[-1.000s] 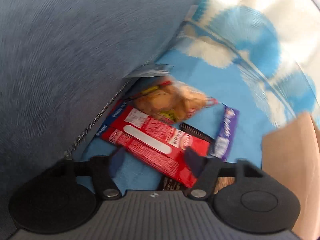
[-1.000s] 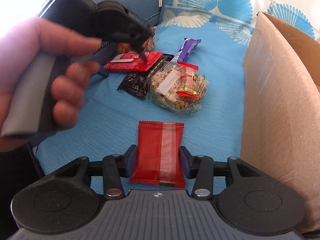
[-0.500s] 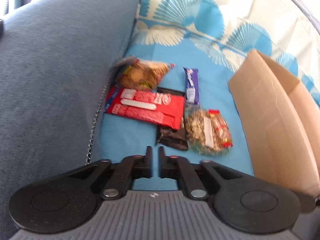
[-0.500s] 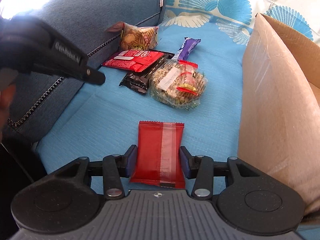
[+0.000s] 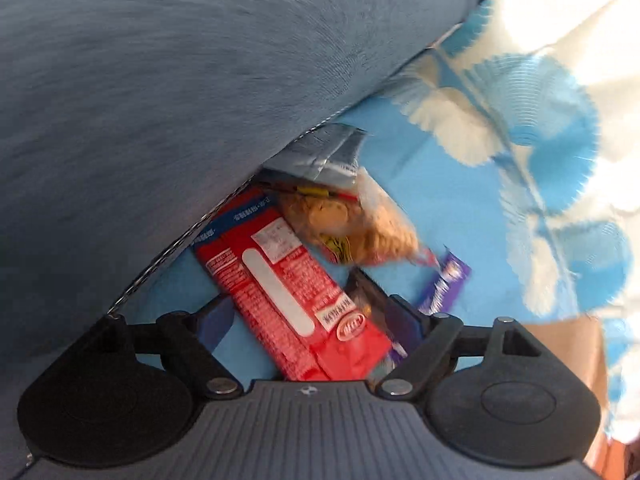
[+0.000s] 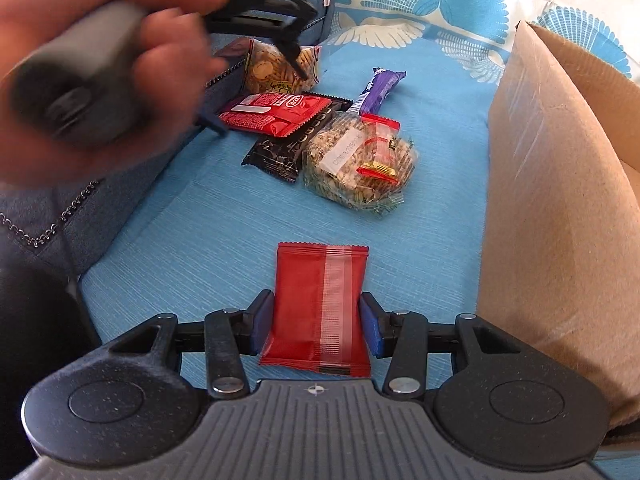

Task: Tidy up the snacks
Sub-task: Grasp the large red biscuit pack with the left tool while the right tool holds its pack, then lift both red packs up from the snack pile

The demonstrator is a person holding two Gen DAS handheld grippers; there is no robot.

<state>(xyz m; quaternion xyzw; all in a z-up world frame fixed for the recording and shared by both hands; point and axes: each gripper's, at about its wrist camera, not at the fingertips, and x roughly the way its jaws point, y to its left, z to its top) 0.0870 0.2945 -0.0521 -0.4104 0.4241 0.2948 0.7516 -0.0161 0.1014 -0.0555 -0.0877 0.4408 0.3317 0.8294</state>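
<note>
Left wrist view: my left gripper [image 5: 316,326] is opening astride the red biscuit pack [image 5: 288,288], whose near end is cut off.
Right wrist view: my right gripper [image 6: 316,326] pinches the red wafer packet [image 6: 318,304]; my hand [image 6: 100,56] blurs beyond it.

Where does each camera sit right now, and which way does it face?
Left wrist: on the left gripper, angled down at the red pack by the sofa arm; its jaws are opening, astride that pack.
Right wrist: on the right gripper, looking down over the blue cover toward the box; jaws grip a red packet; a hand shows.
Shared: red pack, cookie bag, purple bar.
</note>
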